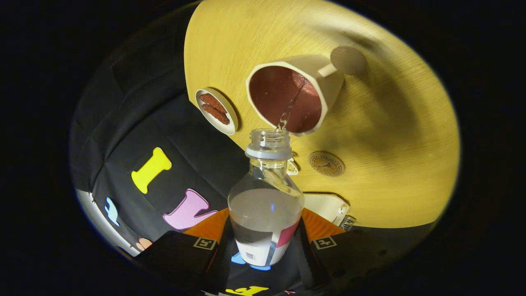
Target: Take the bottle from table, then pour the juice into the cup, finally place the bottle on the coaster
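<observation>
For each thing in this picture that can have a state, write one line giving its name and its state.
bottle: uncapped, tilted, partly full, pouring a thin stream.
cup: on the table, receiving the stream.
gripper: shut on the bottle.
small dish: holds brown pieces.
coaster: bare, beside the cup.
</observation>
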A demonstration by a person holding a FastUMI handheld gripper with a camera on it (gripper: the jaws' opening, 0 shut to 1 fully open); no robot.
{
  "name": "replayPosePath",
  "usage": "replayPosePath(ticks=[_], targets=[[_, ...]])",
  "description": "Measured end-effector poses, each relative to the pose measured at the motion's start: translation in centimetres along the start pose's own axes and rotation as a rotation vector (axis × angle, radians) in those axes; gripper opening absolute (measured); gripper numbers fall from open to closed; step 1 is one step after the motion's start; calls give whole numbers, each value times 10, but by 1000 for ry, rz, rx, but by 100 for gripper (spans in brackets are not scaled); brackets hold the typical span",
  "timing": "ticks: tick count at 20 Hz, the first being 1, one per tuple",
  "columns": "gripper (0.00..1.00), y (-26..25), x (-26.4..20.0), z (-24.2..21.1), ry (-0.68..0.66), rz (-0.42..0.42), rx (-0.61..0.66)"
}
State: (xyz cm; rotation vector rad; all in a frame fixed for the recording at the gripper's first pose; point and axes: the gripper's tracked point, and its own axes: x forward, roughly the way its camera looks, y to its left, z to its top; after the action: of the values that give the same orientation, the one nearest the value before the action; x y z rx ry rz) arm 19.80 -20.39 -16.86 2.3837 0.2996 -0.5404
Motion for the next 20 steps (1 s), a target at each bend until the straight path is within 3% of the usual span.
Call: replayPosePath(ticks=[13,20], targets=[[70,18,4,-7,38,5,186],[70,22,3,-6,31,4,212]])
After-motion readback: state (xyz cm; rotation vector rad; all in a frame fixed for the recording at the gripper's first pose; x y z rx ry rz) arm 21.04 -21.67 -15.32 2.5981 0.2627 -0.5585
